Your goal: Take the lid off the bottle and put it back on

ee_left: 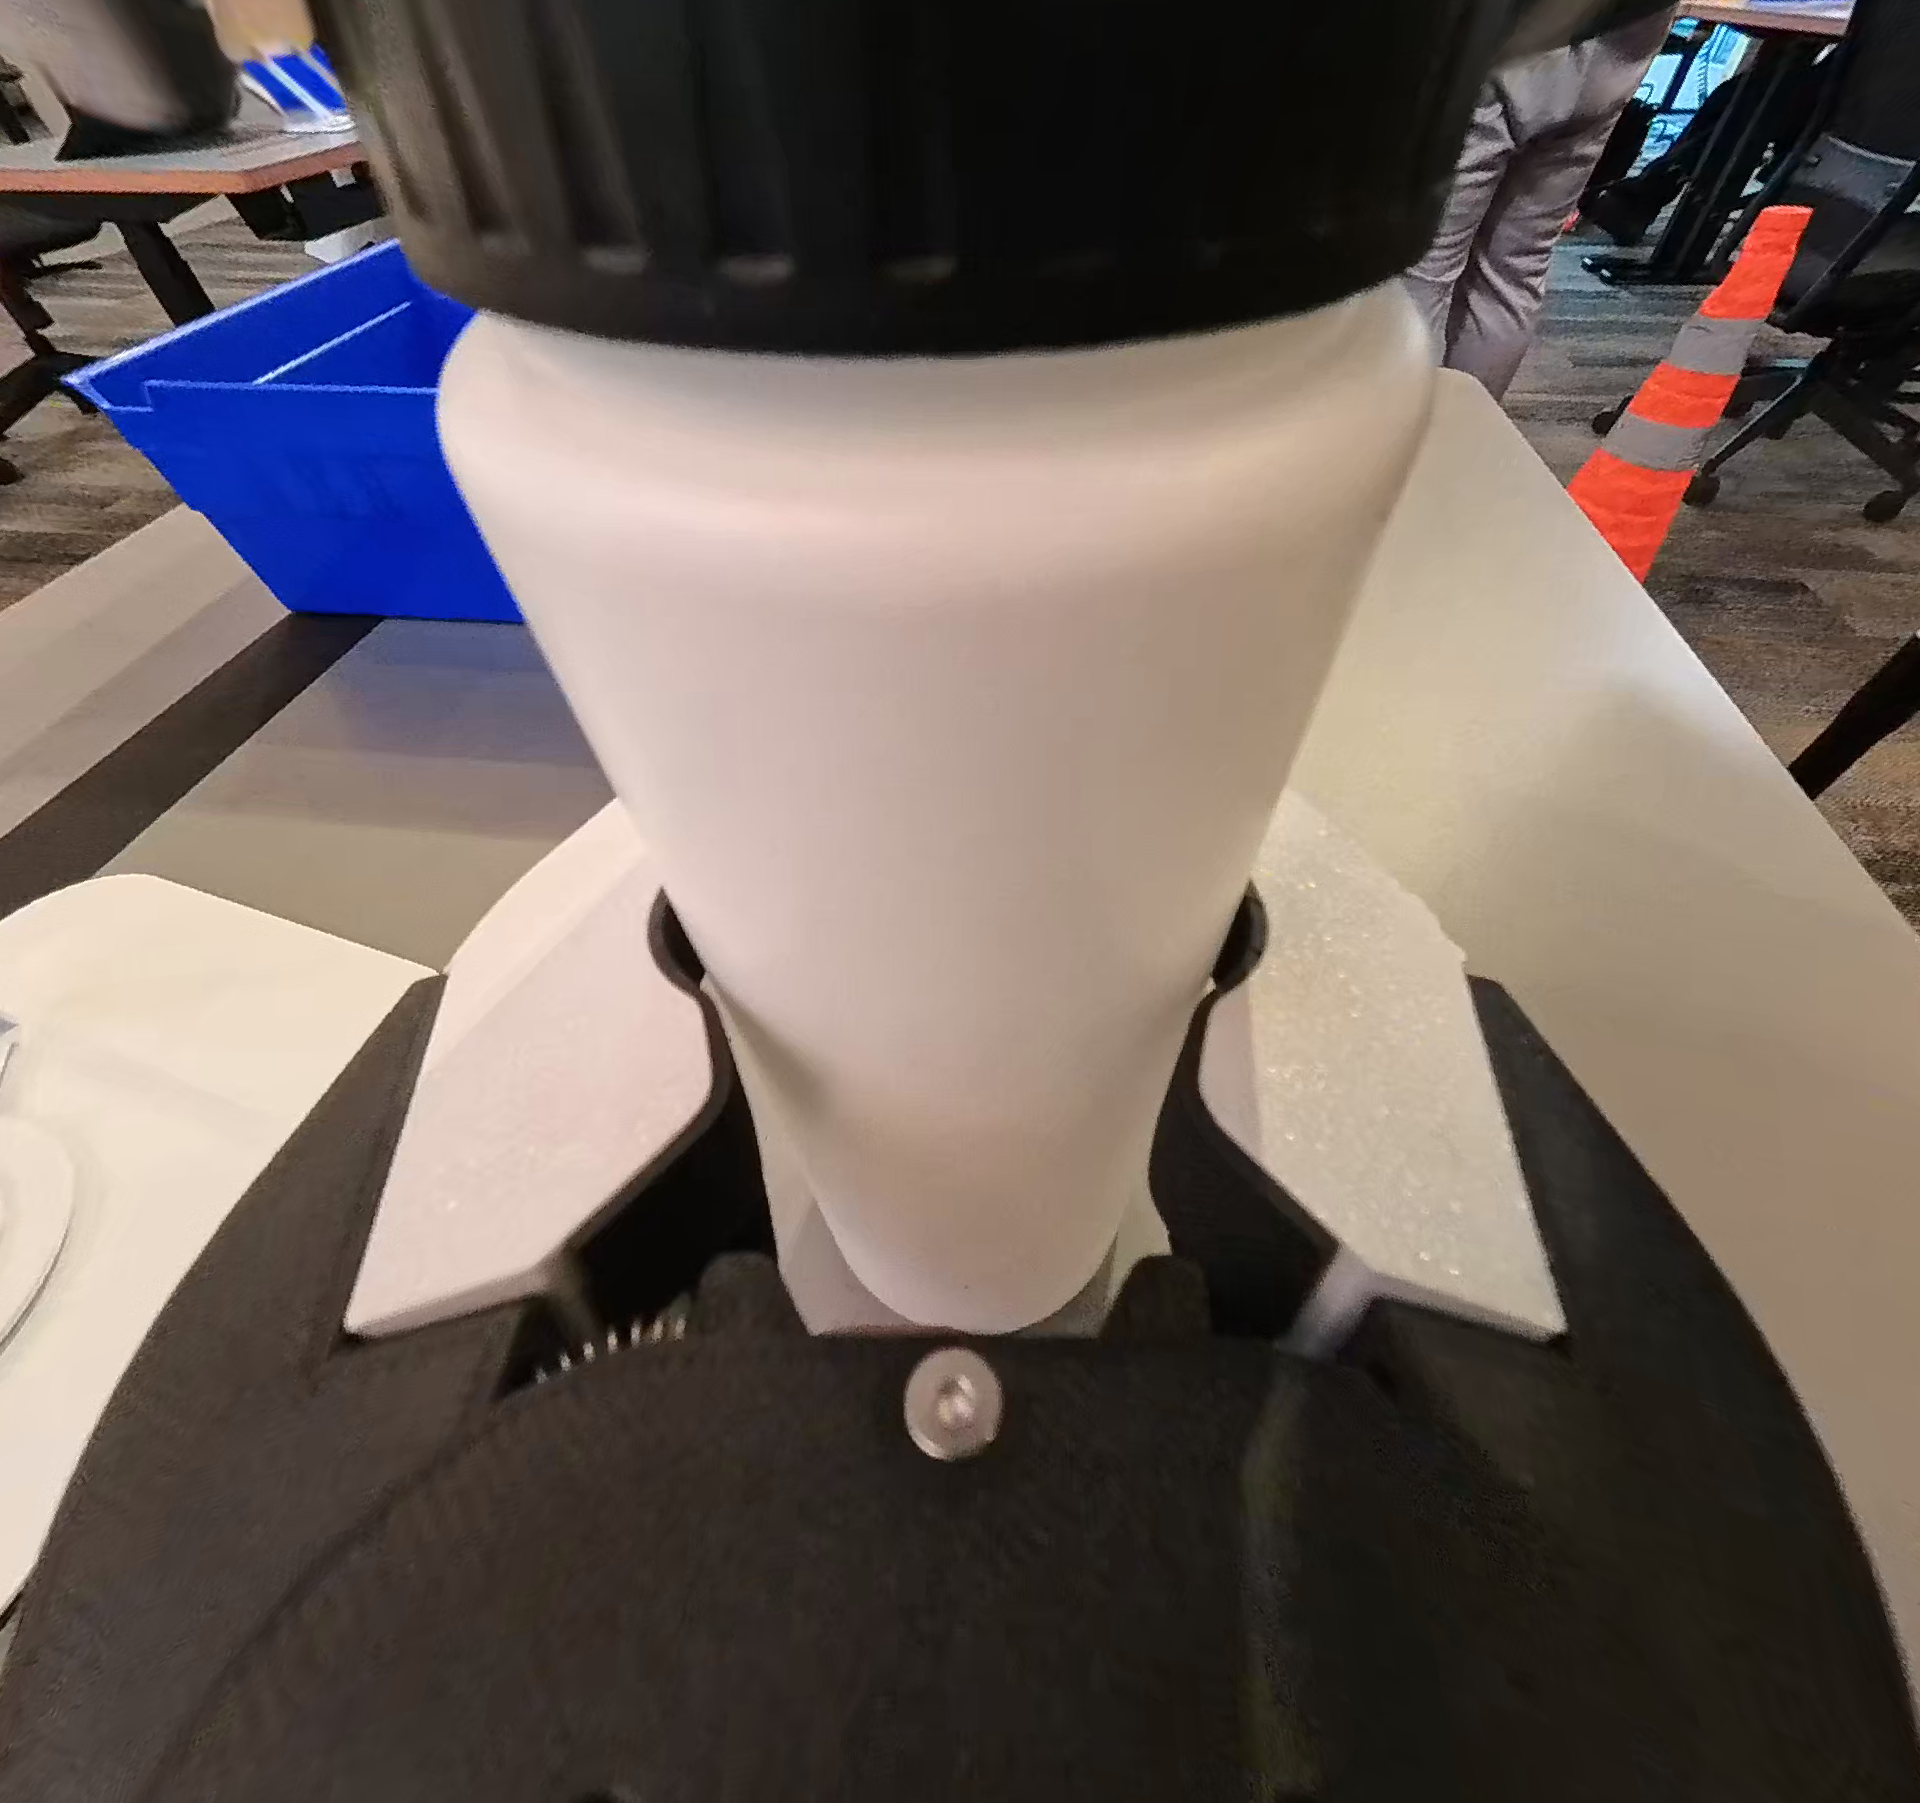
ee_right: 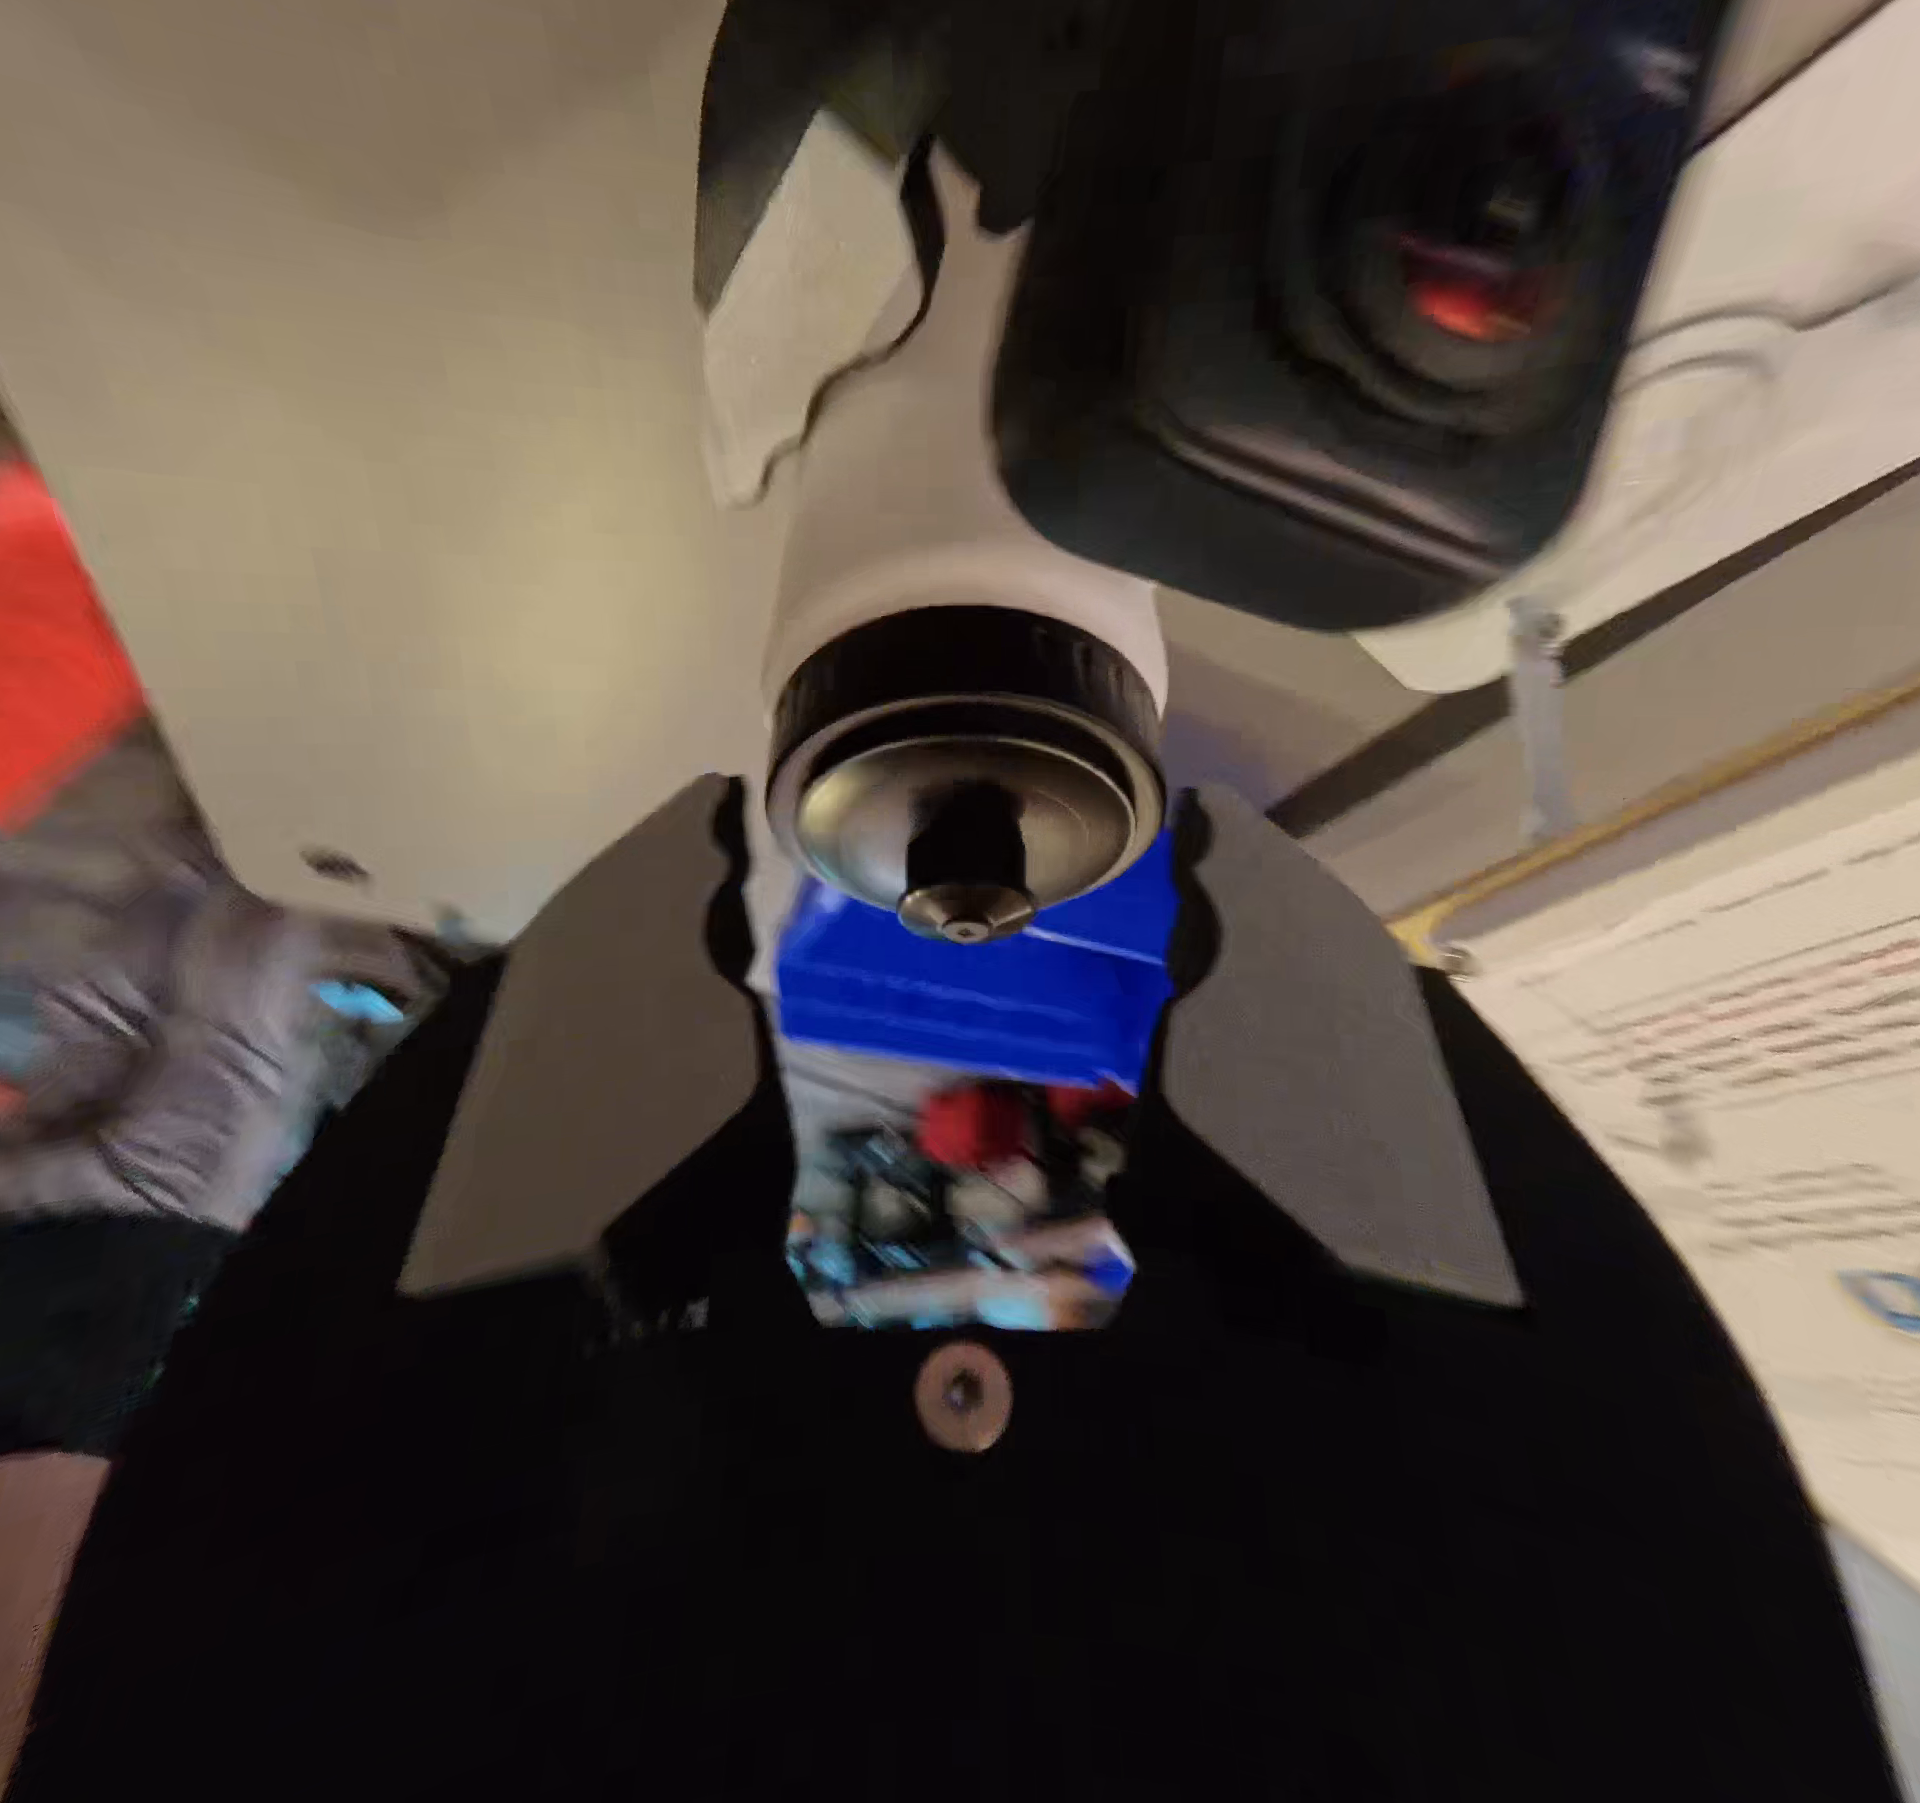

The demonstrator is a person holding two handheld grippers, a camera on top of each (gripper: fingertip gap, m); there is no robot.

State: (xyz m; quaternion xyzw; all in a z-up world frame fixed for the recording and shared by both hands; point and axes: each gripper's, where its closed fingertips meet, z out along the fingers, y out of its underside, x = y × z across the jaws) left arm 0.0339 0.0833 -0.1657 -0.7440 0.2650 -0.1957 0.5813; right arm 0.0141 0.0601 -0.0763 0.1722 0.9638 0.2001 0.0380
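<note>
A white bottle (ee_left: 935, 714) with a black ribbed lid (ee_left: 914, 91) is clamped in my left gripper (ee_left: 956, 943), which is shut on its body and holds it above the table. In the right wrist view the lid (ee_right: 966, 766) faces me, with a small black nozzle at its centre. My right gripper (ee_right: 961, 818) is open, with one fingertip on each side of the lid's rim, and I cannot tell whether they touch it. The bottle's white body (ee_right: 894, 548) runs back behind the lid to the left gripper's camera (ee_right: 1351, 299).
A white table (ee_left: 1558, 714) lies below. A blue bin (ee_left: 301, 465) stands at its far left, and a white plate (ee_left: 21, 1234) sits at the left edge. An orange cone (ee_left: 1704, 382), office chairs and a standing person (ee_left: 1507, 174) are beyond the table.
</note>
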